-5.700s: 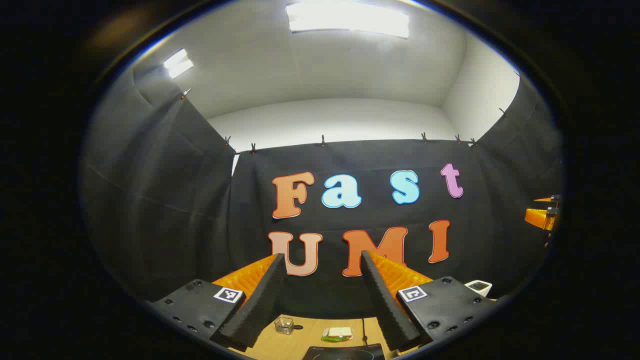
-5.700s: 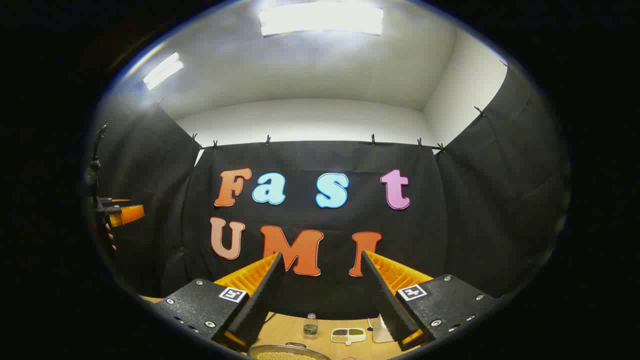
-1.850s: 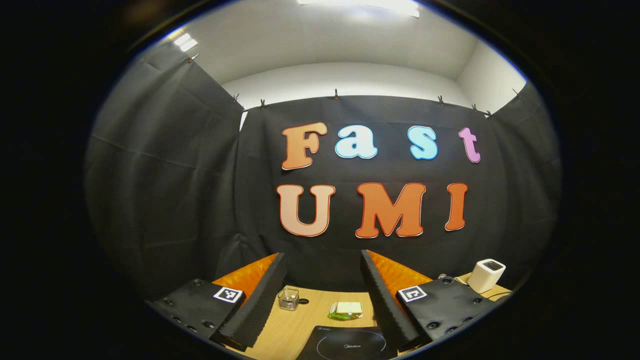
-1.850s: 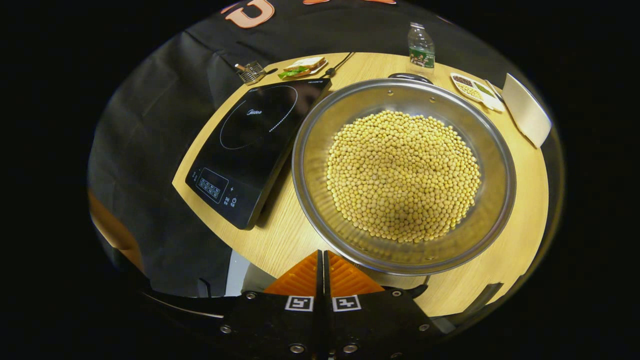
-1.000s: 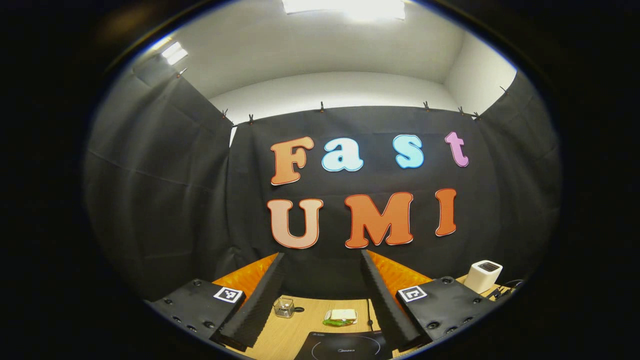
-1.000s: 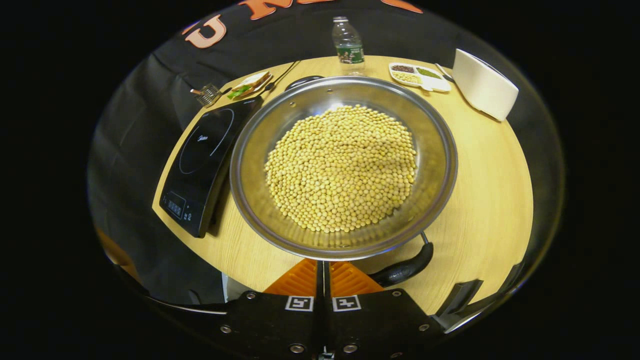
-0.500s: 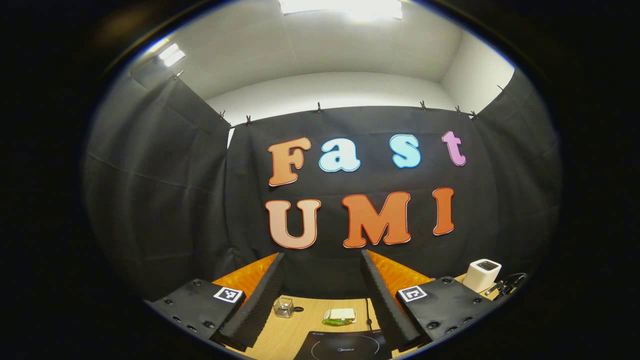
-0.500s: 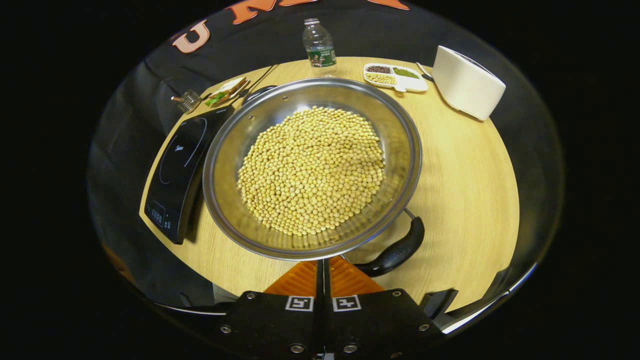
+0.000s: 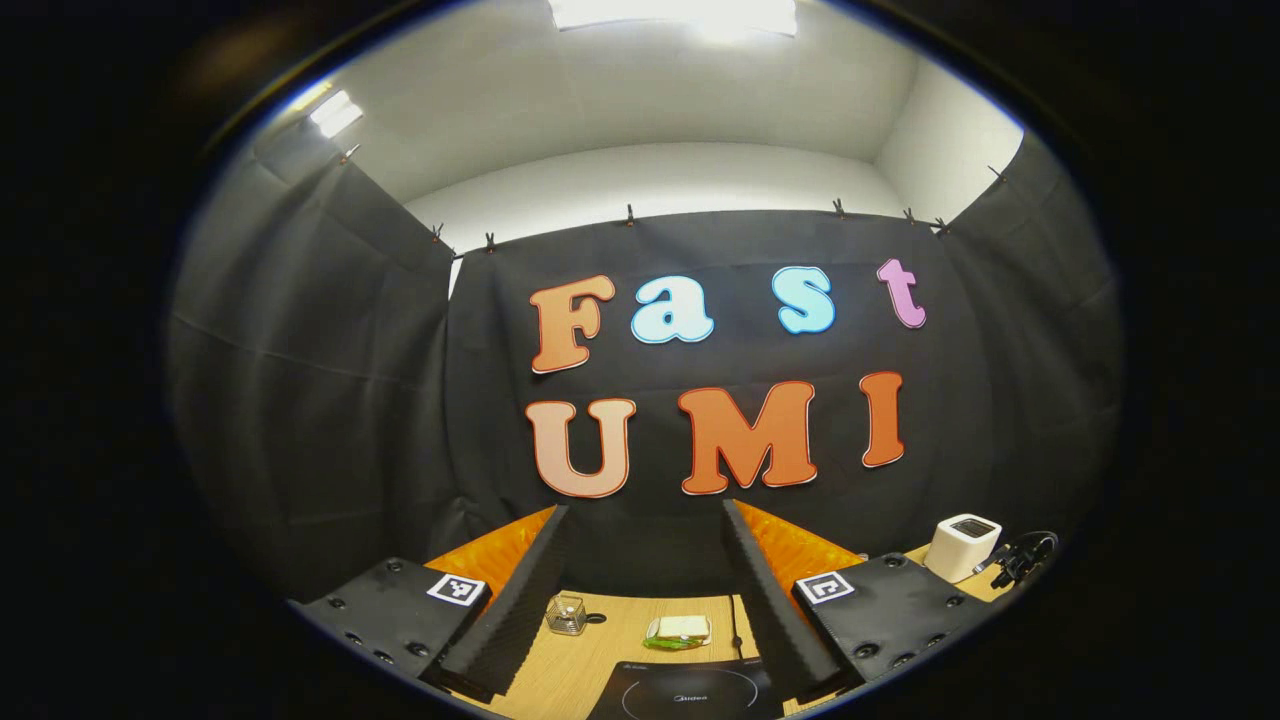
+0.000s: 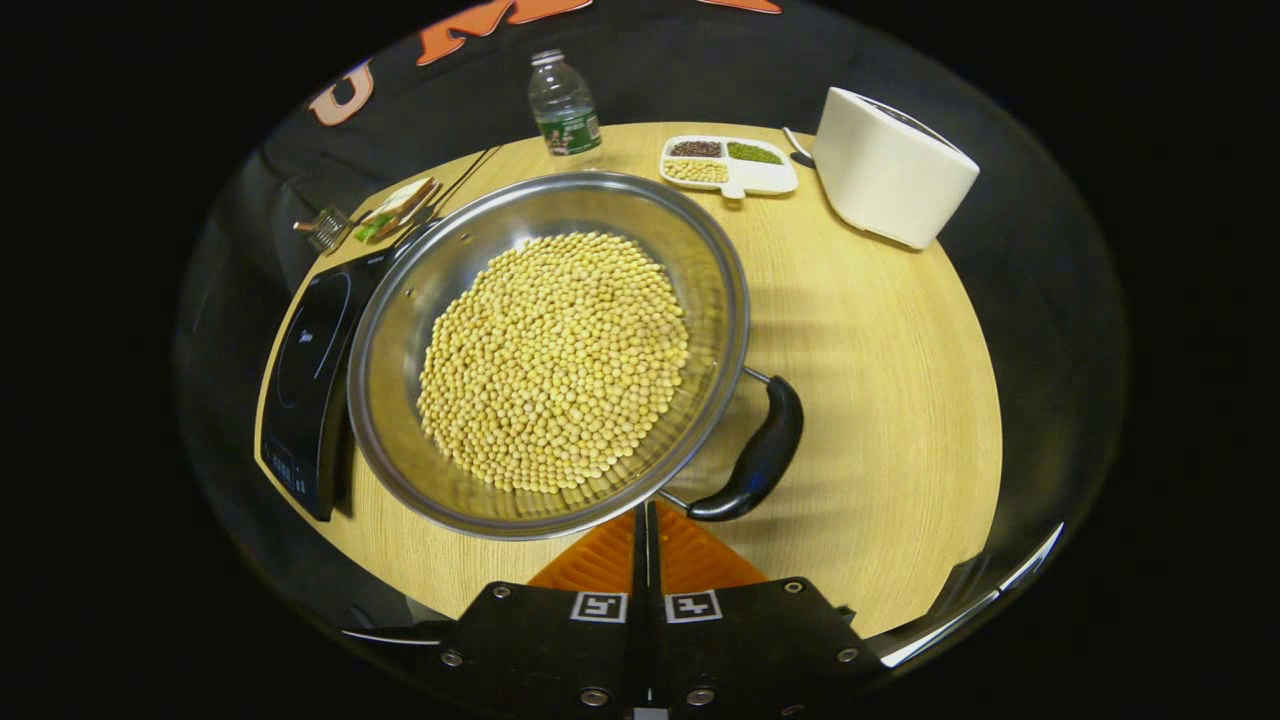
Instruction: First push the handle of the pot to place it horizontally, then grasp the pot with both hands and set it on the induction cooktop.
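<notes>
Steel pot of beans sits just ahead of the closed, empty right tongs, tips beside its handle for pushing; left tongs hang open, empty, above the cooktop.

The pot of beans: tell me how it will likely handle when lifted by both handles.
The pot is probably heavy, since beans cover most of its floor. Loose beans would likely slide if it tilts, so keep it level. The wide steel bowl looks stiff, and its dark handle is smooth and curved, so it may slip.
</notes>
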Demonstrator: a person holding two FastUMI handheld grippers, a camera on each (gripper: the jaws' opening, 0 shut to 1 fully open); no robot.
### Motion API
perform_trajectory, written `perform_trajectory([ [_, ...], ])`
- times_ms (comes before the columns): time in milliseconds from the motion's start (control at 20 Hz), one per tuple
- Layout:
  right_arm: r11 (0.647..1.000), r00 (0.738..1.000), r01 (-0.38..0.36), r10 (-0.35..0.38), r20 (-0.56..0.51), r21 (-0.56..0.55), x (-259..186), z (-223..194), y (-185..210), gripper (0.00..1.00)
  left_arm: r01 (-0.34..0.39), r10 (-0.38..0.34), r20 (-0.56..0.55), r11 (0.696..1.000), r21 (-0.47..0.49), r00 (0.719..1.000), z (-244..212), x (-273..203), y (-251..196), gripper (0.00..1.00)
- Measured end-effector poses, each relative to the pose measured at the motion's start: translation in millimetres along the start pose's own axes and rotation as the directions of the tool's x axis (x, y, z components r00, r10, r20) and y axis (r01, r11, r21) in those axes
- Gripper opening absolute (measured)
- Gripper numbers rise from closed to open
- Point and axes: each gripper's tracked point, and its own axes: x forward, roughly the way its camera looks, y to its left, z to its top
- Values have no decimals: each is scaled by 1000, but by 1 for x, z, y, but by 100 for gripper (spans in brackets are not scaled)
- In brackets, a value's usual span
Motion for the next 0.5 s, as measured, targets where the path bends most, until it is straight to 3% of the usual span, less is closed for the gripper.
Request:
perform_trajectory([
  [500, 995, 996, 85, -87, 31, 47, 11, 36, -33, 0, 7, -7, -18, 1000, -3, 1000, -7, 3, -3, 98],
])
